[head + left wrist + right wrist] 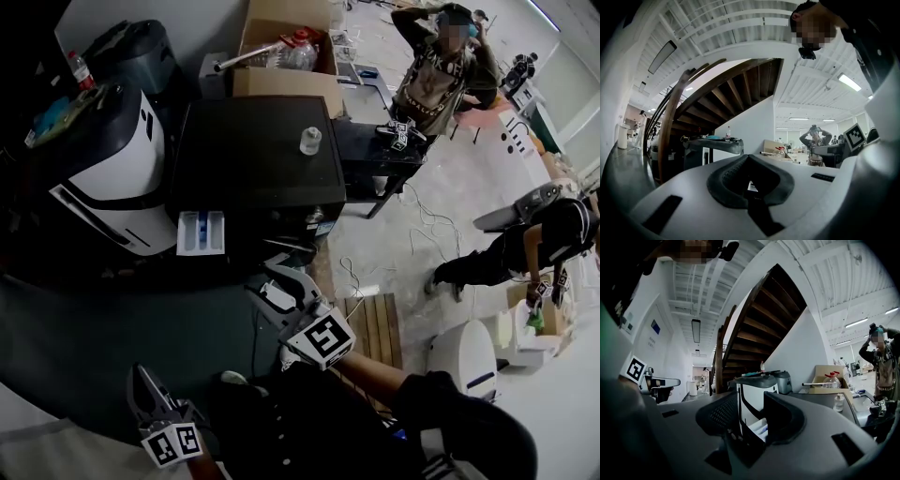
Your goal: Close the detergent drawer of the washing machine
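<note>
Detergent drawer (201, 232) open, both your grippers well short of it.
It juts from the front of the black washing machine (253, 155), at its left corner. Your right gripper (752, 416) points toward it, fingers spread and empty. Your left gripper (748, 164) hangs nearer you, fingers pressed together on nothing.
</note>
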`<state>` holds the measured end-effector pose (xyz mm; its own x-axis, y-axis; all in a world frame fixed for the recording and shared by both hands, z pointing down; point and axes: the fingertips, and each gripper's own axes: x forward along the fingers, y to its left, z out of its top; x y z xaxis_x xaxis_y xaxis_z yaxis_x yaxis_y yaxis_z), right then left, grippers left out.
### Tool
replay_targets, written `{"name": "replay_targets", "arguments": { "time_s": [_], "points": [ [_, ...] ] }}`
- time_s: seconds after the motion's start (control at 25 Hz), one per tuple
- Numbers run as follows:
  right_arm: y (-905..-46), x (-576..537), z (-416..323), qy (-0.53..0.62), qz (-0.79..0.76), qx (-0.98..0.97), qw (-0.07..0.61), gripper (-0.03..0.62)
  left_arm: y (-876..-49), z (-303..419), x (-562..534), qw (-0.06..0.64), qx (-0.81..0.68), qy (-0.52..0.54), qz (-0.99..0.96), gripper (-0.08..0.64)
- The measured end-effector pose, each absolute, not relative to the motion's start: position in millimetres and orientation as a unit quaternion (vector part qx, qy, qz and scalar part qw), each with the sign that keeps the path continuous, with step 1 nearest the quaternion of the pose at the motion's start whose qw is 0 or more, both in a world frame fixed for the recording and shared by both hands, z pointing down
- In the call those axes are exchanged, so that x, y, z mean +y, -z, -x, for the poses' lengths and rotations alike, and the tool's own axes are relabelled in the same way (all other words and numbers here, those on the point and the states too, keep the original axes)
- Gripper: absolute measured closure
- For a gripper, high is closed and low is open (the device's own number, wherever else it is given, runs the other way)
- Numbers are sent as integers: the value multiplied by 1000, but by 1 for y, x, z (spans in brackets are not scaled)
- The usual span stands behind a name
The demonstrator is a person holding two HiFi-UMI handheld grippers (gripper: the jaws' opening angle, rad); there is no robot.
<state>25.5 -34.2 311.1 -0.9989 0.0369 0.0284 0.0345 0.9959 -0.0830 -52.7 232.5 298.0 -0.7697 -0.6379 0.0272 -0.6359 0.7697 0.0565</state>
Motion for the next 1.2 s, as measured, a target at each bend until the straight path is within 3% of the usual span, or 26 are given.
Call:
{"name": "replay_targets", "arguments": {
  "time_s": [1.2],
  "points": [
    [-312, 1, 27, -38, -200, -979, 15, 416, -309, 220, 231, 26, -866, 33, -498, 555]
  ]
}}
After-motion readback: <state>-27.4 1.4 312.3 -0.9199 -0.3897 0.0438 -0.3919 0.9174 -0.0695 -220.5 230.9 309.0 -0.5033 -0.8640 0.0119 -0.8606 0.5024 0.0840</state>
